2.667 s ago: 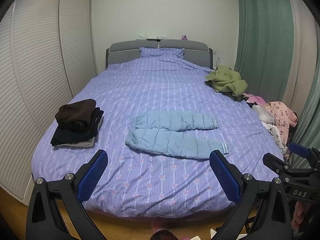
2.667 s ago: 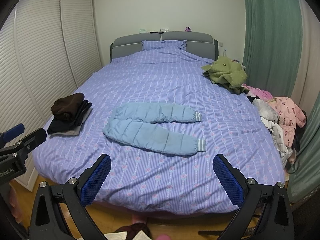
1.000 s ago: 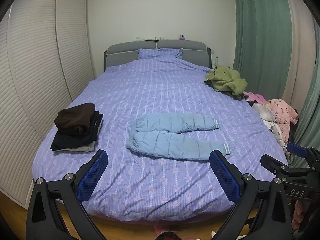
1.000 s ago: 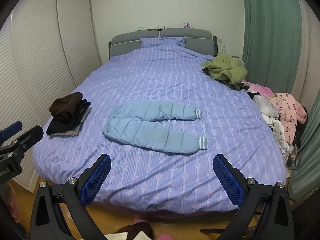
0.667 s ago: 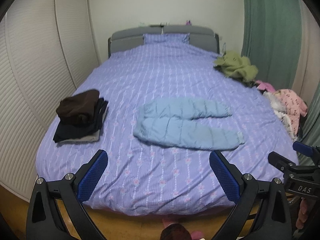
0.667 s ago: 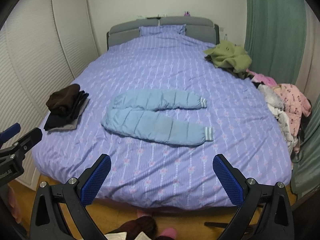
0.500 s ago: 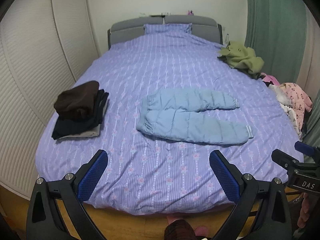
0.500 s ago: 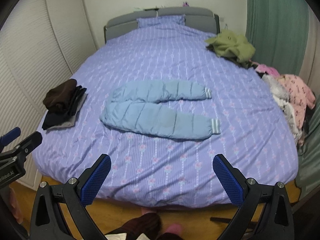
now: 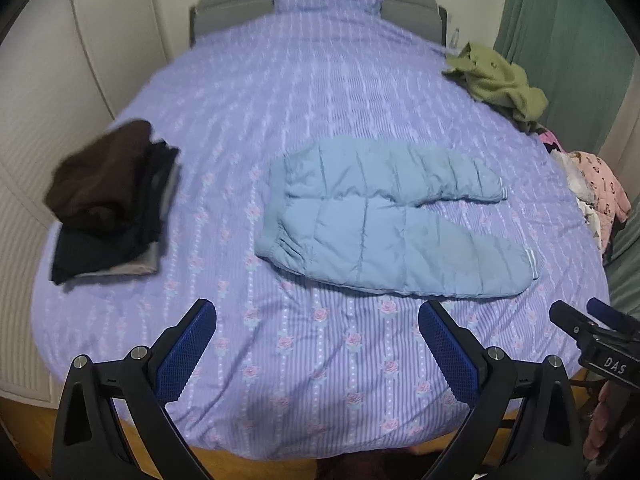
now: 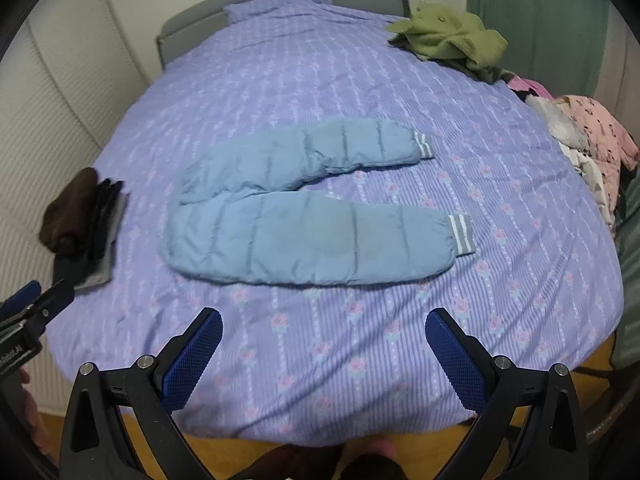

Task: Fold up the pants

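Blue textured pads line the fingers of both tools, and both pairs stand wide apart with nothing between them. The left gripper (image 9: 316,344) and the right gripper (image 10: 324,348) hang over the foot edge of the bed (image 9: 320,392), which carries a purple striped cover with small roses.

The light blue quilted pants (image 10: 312,220) lie flat in the middle of the bed, well apart from both tools. The waistband points to the left edge, and the two legs with grey striped cuffs (image 10: 462,234) open toward the right edge in a V shape.

Near the left edge there is a pile of folded dark clothes (image 9: 108,200). An olive green garment (image 10: 448,36) lies near the far right corner, and pink and white clothes (image 10: 588,136) are heaped at the right edge.

I think the folding is not begun. The padded cloth looks thick and slippery, so a shallow pinch can lose the top layer. Because the legs are spread, they can also meet crooked.
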